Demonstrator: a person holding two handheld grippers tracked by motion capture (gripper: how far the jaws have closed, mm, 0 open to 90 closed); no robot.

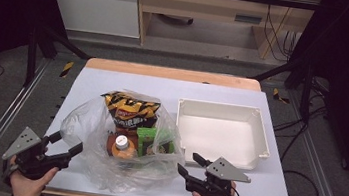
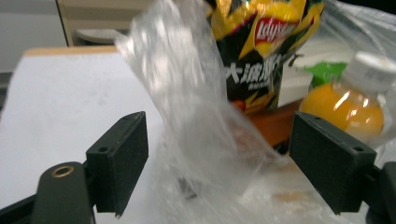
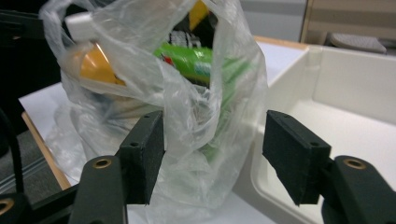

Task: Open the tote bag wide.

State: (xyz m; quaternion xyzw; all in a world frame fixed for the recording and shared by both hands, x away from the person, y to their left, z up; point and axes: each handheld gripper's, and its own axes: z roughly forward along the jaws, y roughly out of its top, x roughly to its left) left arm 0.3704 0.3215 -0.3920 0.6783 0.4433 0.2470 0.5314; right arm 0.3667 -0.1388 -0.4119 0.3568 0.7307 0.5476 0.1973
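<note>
While the clear plastic bag [image 1: 107,140] sits near-centre on the white table [image 1: 272,190], it holds a yellow-black chip packet [image 1: 130,108] at the far side, an orange juice bottle [image 1: 121,147] with a white cap, and a green packet [image 1: 149,141] right of the bottle. Just right of the bag, the white tray [image 1: 255,120] has nothing in it. The left gripper [image 1: 67,146] and right gripper [image 1: 188,164] flank the bag's near corners, jaws spread wide and gripping nothing, loose bag film lying between each pair.
</note>
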